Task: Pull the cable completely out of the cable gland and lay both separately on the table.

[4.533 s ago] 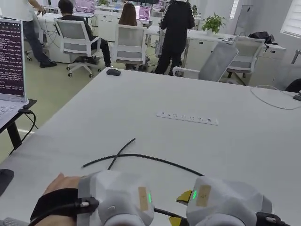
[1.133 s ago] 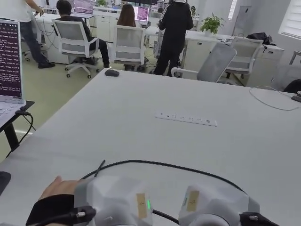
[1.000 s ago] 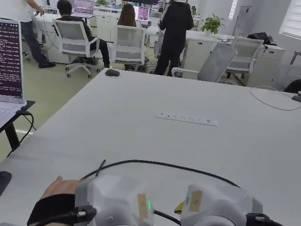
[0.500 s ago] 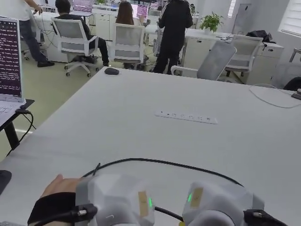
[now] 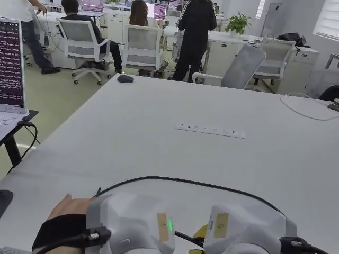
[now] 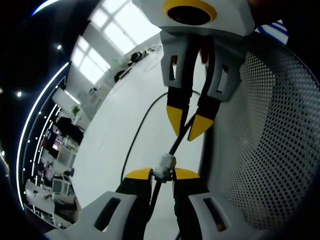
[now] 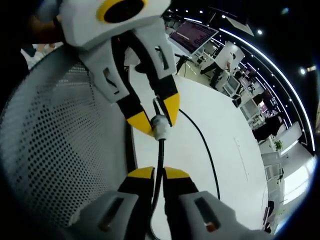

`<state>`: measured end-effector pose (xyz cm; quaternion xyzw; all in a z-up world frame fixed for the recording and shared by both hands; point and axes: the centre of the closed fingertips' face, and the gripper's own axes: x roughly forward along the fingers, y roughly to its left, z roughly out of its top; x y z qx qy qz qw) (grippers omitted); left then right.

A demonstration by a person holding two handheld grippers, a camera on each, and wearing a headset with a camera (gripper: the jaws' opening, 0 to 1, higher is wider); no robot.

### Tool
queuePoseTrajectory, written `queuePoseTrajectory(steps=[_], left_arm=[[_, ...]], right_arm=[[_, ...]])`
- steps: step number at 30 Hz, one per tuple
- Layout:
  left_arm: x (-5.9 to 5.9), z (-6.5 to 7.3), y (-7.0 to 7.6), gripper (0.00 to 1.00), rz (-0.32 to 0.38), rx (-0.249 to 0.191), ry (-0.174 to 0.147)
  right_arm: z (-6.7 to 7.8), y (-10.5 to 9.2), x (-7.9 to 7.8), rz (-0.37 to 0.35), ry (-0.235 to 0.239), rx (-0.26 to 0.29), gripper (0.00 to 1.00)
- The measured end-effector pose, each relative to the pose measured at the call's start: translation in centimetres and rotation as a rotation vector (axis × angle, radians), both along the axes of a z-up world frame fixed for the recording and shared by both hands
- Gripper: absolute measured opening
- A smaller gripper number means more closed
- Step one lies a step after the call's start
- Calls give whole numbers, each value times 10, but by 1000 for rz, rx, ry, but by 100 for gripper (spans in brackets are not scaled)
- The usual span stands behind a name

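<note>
A black cable (image 5: 185,182) arcs over the white table (image 5: 159,121) and runs back in between the two white gripper bodies at the near edge. My left gripper (image 6: 162,174) is shut on the white cable gland (image 6: 164,164), with the cable passing through the gland. Facing it a short way along, my right gripper (image 7: 159,172) is shut on the black cable (image 7: 160,150). In the right gripper view the gland (image 7: 160,127) sits between the left gripper's yellow tips. Both grippers are held off the table, tip to tip.
A white power strip (image 5: 210,130) lies mid-table and a black mouse (image 5: 125,79) at the far edge. A laptop (image 5: 10,63) stands at the left. A thin white cable (image 5: 304,108) loops at the right. Office chairs and people are beyond. A mesh surface (image 6: 265,140) is beside the grippers.
The cable's loop on the table has flattened and its free end has slid nearer, toward the left gripper. Both grippers have stayed close together at the near edge.
</note>
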<state>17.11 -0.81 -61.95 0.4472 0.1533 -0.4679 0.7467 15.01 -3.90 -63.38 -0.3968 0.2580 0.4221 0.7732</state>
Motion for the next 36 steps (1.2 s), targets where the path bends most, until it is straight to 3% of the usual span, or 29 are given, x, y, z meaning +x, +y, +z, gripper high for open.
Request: queuePoseTrajectory(steps=[3, 6, 13, 15, 17, 23, 29, 34, 36], left_arm=[[-1, 1, -2, 17, -4, -15, 4], [2, 1, 1, 17, 12, -12, 1], [2, 2, 2, 17, 15, -13, 0], [2, 1, 2, 17, 17, -12, 2], [3, 1, 2, 17, 19, -12, 1], [2, 0, 2, 17, 16, -9, 8], [1, 0, 1, 17, 8, -6, 11], [0, -1, 0, 17, 2, -7, 13], [1, -1, 1, 17, 12, -8, 15]], right_arm=[[-2, -3, 3, -44, 28, 27, 3], [-9, -15, 5, -87, 40, -30, 3], [-19, -30, 6, -140, 68, -101, 3], [-20, -36, 8, -159, 58, -138, 11], [-15, -33, 9, -147, 40, -117, 18], [-6, -8, 3, -52, 31, -23, 17], [2, -1, 2, -22, 17, 34, 4], [-1, -4, 3, -44, 20, 18, 3], [-7, -14, 5, -79, 33, -24, 3]])
